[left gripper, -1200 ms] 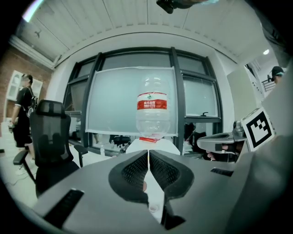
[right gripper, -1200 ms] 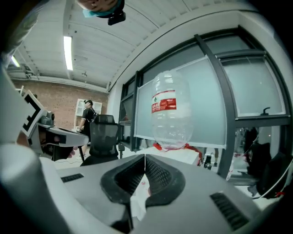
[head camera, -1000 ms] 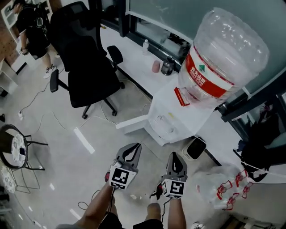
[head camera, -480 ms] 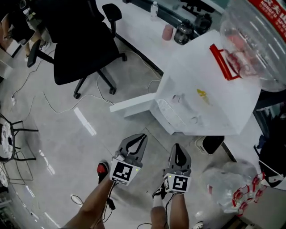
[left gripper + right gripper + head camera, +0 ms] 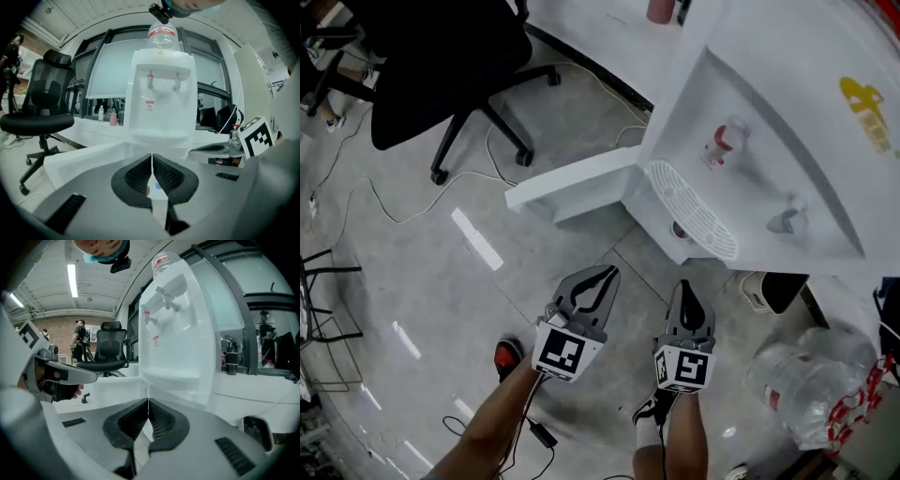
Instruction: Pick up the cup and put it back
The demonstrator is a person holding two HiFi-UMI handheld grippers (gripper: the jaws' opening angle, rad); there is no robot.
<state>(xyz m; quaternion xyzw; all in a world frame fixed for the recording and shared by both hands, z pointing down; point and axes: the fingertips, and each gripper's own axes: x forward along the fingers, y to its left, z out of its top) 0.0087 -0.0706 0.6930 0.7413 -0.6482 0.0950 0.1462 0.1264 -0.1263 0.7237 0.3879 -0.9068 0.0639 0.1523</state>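
A small pink cup (image 5: 660,9) stands on the white desk behind the white water dispenser (image 5: 750,122); it also shows in the left gripper view (image 5: 113,118). Under the dispenser's drip tray (image 5: 694,211) a dark round thing (image 5: 678,230) sits in the open lower compartment; I cannot tell what it is. My left gripper (image 5: 610,271) (image 5: 152,155) and right gripper (image 5: 686,284) (image 5: 148,401) hover side by side over the floor, short of the dispenser (image 5: 178,333). Both point at the dispenser and are shut, with nothing between the jaws.
The dispenser's white lower door (image 5: 572,183) swings open to the left. A black office chair (image 5: 441,56) stands at the upper left, with cables (image 5: 394,216) on the floor. A crumpled water bottle in plastic (image 5: 816,384) and a dark bin (image 5: 778,291) lie at the right.
The dispenser has grown larger and nearer in the head view, and its big bottle has left the picture. Both grippers stay shut and side by side.
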